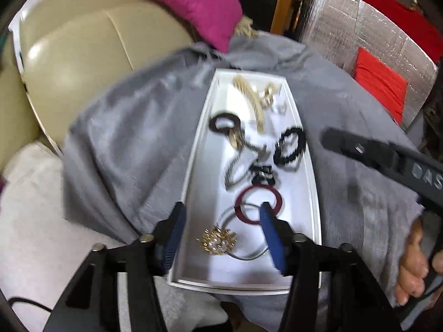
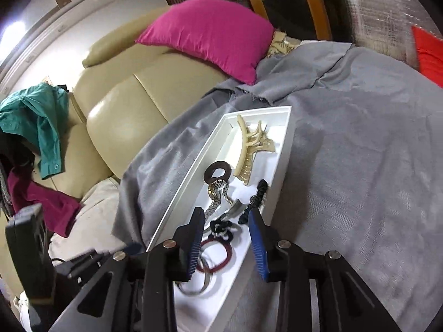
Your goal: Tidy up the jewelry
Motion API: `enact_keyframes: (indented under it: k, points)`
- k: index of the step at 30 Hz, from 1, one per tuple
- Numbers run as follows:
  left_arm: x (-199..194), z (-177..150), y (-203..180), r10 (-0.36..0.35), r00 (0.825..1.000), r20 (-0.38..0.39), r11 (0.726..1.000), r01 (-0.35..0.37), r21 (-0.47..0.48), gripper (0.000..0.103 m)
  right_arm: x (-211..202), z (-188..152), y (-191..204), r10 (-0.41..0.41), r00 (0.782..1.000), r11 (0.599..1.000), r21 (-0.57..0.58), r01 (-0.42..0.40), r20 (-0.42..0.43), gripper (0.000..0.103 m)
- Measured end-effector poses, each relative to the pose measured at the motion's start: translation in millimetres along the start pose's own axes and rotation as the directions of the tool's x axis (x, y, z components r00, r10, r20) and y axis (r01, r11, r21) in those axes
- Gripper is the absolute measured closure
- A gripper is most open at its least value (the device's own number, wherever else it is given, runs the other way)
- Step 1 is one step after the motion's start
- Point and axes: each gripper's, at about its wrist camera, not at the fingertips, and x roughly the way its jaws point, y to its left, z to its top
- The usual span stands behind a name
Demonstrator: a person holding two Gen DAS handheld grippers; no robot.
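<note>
Grey cloth (image 1: 133,149); right claw's (image 1: 332,138) arm reads "DAS".

a tray (image 1: 301,149) lies on a cloth (image 1: 133,149) spread over the sofa (image 1: 69,63), running lengthwise away from me. a hair claw (image 2: 249,149) sits in its far end, a ring (image 2: 217,173) just nearer, then a beaded loop (image 1: 289,145) by the right wall. a bangle (image 1: 259,204) lies nearer still, and a brooch (image 1: 218,240) nearest. my left gripper (image 1: 221,221) hangs over the near end, my right gripper (image 2: 225,221) over the middle. a cushion (image 2: 210,33) rests behind the tray.
</note>
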Motion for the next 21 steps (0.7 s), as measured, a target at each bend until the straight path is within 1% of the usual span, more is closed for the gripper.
enact_keyframes:
  k: [2, 4, 8, 9, 10, 11, 12, 13, 15, 16, 19, 21]
  points:
    - [-18.4, 1.7, -1.9, 0.028, 0.999, 0.046, 1.0, -0.028, 0.007, 0.038, -20.5, -4.1, -0.3, -0.015, 1.0, 1.0, -0.012, 0.015, 0.02, 0.067]
    - [-38.7, 3.1, -1.3, 0.047, 0.995, 0.085, 0.999, -0.048, 0.002, 0.025, -42.7, -8.5, 1.3, -0.036, 0.999, 0.999, -0.027, 0.037, 0.035, 0.067]
    - [-79.6, 6.5, 5.4, 0.082, 0.987, 0.135, 0.997, -0.078, -0.028, 0.023, -83.3, -15.8, 6.0, -0.076, 0.996, 0.997, -0.021, 0.077, 0.055, 0.066]
    - [-86.6, 6.9, 6.2, 0.096, 0.985, 0.142, 0.995, -0.093, -0.029, 0.02, -92.2, -18.0, 8.1, -0.082, 0.995, 0.996, -0.018, 0.083, 0.062, 0.059]
    - [-97.2, 6.6, 5.9, 0.136, 0.978, 0.156, 0.991, -0.135, -0.022, 0.017, -103.8, -21.3, 12.4, -0.093, 0.993, 0.995, -0.014, 0.094, 0.074, 0.052]
    - [-107.0, 5.3, 4.9, 0.176, 0.969, 0.174, 0.984, -0.176, -0.013, 0.017, -111.9, -23.7, 14.7, -0.1, 0.991, 0.995, -0.013, 0.101, 0.084, 0.041]
    - [-118.2, 3.6, 3.7, 0.218, 0.955, 0.201, 0.975, -0.223, 0.0, 0.016, -122.7, -27.4, 20.3, -0.102, 0.989, 0.994, -0.014, 0.104, 0.105, 0.038]
    - [-129.3, 1.7, 1.9, 0.252, 0.94, 0.231, 0.965, -0.261, 0.012, 0.014, -130.3, -30.1, 24.9, -0.097, 0.988, 0.995, -0.02, 0.1, 0.118, 0.038]
    - [-152.9, -3.2, -1.4, 0.286, 0.915, 0.284, 0.951, -0.308, 0.036, 0.01, -143.7, -36.0, 37.4, -0.094, 0.987, 0.994, -0.037, 0.099, 0.127, 0.038]
    - [-159.1, -3.9, -2.1, 0.289, 0.91, 0.297, 0.948, -0.315, 0.042, 0.009, -149.5, -38.6, 44.6, -0.099, 0.987, 0.994, -0.039, 0.105, 0.129, 0.038]
    - [-182.9, -10.1, -3.6, 0.291, 0.895, 0.339, 0.943, -0.328, 0.057, 0.008, -161.6, -44.4, 59.3, -0.079, 0.987, 0.995, -0.046, 0.086, 0.138, 0.038]
    - [-193.4, -12.7, -4.9, 0.285, 0.891, 0.353, 0.943, -0.327, 0.065, 0.007, -167.3, -46.7, 68.5, -0.088, 0.985, 0.994, -0.055, 0.096, 0.145, 0.038]
